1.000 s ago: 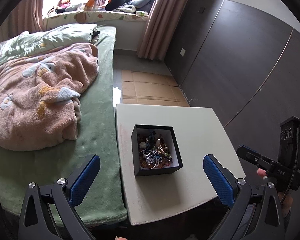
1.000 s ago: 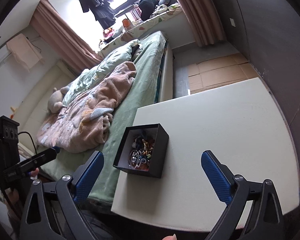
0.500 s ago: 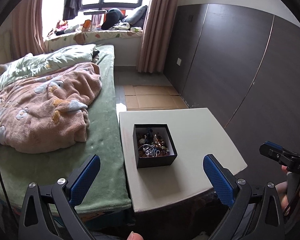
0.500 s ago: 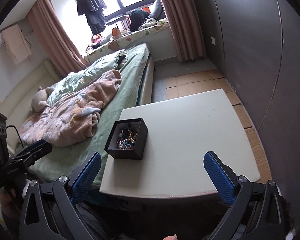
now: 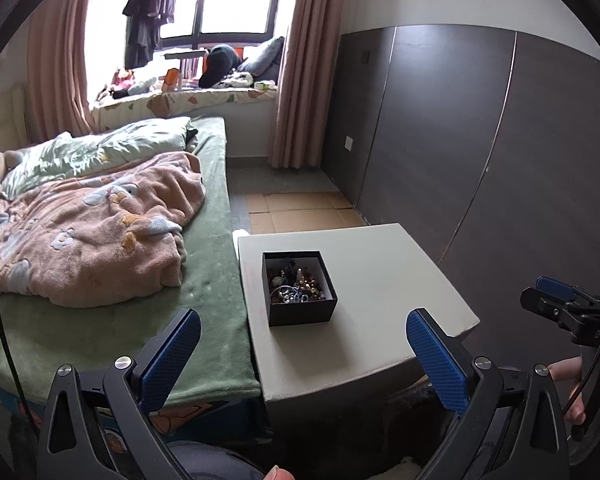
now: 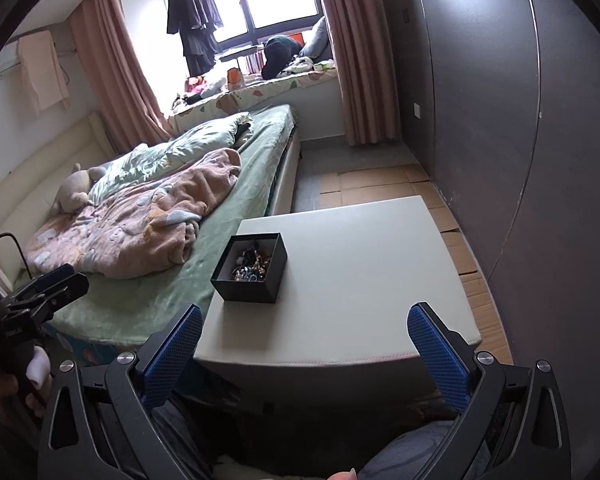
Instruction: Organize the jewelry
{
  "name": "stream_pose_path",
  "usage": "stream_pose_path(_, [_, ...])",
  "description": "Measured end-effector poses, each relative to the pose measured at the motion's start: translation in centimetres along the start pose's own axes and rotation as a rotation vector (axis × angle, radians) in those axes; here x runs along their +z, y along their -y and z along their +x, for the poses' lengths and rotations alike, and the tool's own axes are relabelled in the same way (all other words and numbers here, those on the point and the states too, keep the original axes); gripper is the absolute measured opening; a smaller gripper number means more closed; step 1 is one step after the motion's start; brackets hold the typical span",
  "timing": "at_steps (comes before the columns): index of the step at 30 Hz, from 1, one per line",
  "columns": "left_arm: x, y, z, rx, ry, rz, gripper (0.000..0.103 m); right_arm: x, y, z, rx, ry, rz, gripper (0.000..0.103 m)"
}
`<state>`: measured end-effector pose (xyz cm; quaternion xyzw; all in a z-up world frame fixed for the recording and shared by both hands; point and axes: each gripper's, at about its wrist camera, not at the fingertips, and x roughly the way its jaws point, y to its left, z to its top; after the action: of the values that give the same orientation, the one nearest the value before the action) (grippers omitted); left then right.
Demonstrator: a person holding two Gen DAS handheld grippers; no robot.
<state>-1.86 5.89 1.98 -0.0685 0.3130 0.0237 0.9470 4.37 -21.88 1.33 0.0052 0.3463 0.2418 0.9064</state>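
Only the box point(image 5: 299, 289) stood on the bench point(image 5: 384, 280), near its bed-side edge; the bed point(image 5: 204, 320) pressed against that side, the wall point(image 5: 500, 160) stood beyond the other.

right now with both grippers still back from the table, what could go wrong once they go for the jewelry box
1. The black box sits near the table edge on the bed side; a push from the right gripper could slide it off onto the green bedding.
2. The jewelry lies in one tangled heap, so pinching one piece may drag others out.
3. The left gripper is wide open and could clip the box wall going in.
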Motion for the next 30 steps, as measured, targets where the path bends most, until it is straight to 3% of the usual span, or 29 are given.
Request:
stream_pose_path(11, [-1.0, 1.1, -1.5, -0.035, 0.011, 0.01, 0.103, -2.5, -0.5, -1.7, -0.001, 0.022, 0.012, 0.103])
stream_pose_path(30, [-1.8, 0.5, -1.8, -0.031, -0.006, 0.013, 0.103, -3.7, -0.9, -3.7, -0.031, 0.072, 0.009, 0.103])
